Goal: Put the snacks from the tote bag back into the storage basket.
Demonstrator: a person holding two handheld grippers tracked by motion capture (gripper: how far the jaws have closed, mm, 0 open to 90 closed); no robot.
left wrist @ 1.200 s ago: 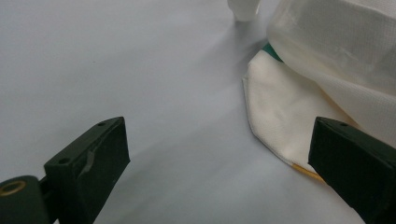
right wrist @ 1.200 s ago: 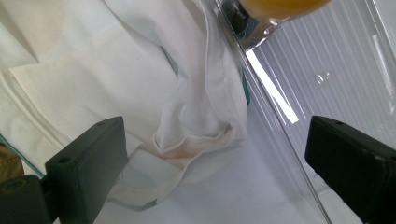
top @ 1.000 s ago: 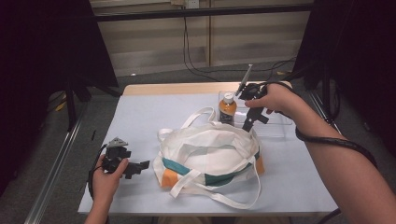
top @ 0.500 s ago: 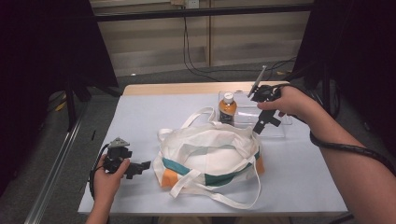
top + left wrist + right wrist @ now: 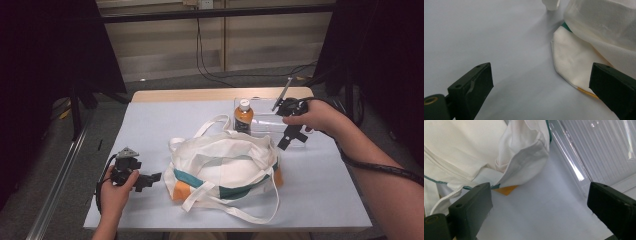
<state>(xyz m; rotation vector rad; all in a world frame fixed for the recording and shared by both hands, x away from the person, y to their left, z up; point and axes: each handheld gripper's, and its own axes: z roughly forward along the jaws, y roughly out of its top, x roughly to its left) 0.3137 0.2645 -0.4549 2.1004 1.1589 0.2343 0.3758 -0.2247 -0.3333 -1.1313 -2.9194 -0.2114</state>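
A white cloth tote bag (image 5: 225, 162) with teal and orange panels lies slumped mid-table, straps trailing toward the front. An orange-brown bottle (image 5: 243, 116) with a white cap stands behind it, in a clear plastic tray (image 5: 270, 121). My left gripper (image 5: 152, 177) rests low at the front left, open, jaws pointing at the bag's left corner (image 5: 571, 65) with nothing between them. My right gripper (image 5: 290, 137) hovers at the tray's front edge, open and empty, looking down on the bag's right end (image 5: 524, 157) and the tray's ribbed wall (image 5: 584, 155).
The table top (image 5: 150, 125) is pale grey, with a wooden strip along its far edge. Bare surface lies left of the bag and at the front right. Black cables (image 5: 210, 60) hang behind the table. A metal rail (image 5: 55, 185) runs along the floor at left.
My right gripper has swung rightward and slightly down, from above the bottle to the tray's front right edge. The left gripper and the bag have stayed put.
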